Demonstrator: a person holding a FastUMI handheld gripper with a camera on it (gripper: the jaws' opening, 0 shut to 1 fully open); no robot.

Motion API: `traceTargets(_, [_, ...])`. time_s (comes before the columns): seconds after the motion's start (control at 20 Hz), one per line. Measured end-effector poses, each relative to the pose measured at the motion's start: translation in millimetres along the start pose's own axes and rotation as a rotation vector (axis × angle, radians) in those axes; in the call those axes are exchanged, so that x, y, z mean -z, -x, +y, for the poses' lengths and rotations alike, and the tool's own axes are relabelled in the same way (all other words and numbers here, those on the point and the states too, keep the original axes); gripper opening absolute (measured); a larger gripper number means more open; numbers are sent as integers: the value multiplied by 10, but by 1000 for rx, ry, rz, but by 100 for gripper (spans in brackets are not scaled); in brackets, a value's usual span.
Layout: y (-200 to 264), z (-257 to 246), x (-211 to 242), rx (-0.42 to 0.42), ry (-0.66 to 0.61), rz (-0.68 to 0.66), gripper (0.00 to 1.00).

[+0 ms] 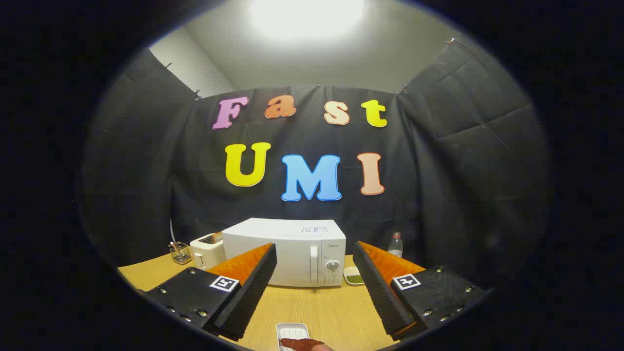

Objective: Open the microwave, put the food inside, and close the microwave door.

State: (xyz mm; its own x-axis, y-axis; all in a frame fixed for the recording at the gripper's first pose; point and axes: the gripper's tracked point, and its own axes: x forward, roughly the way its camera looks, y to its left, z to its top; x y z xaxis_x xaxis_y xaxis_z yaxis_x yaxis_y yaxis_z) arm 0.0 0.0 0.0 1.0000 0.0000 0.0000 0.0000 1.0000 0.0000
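- Gripper view looks level across a wooden table (317, 307) toward the booth's black cloth wall, so the gripper (314, 287) is held low over the near part of the table, pointing at twelve o'clock.
- Straight ahead, at twelve o'clock beyond the fingers, a white microwave (287, 253) stands on the table with its door shut; the handle and a round dial sit on its right side.
- At about ten o'clock from the microwave, just beside its left end, stands a cream toaster (207, 251), and further left a small wire holder (180, 252) with utensils in it.
- At two o'clock, behind the microwave's right corner, a clear plastic bottle (395, 244) stands near the cloth.
- Close to the microwave's right lower corner lies a small white dish (354, 277) with something green in it.
- Nothing stands between the fingers and the microwave door.
- Both fingers are spread wide, pressing on nothing, with bare table between them.
- At six o'clock, nearer than the fingertips and between the fingers, a white tray (291, 334) carries a dark reddish piece of food (302, 344).
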Motion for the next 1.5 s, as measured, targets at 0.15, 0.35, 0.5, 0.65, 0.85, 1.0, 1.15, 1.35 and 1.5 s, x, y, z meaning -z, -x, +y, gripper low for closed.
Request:
traceTargets(0.15, [-46,-36,3,4,4,-1,99])
traceTargets(0.35, [-143,-124,-15,7,-7,-2,99])
traceTargets(0.5, [-247,-226,-40,11,-6,-4,99])
traceTargets(0.65, [-383,-320,-36,16,-17,-5,99])
traceTargets(0.85, [-646,-360,-11,7,-18,-1,99])
traceTargets(1.0, [-881,-354,17,-6,-19,3,99])
traceTargets(1.15, [-1178,-325,133,-21,-14,23,99])
traceTargets(1.35, [-1601,-284,385,-43,-9,70,99])
traceTargets(1.5, [-1883,-280,635,-47,-5,115,99])
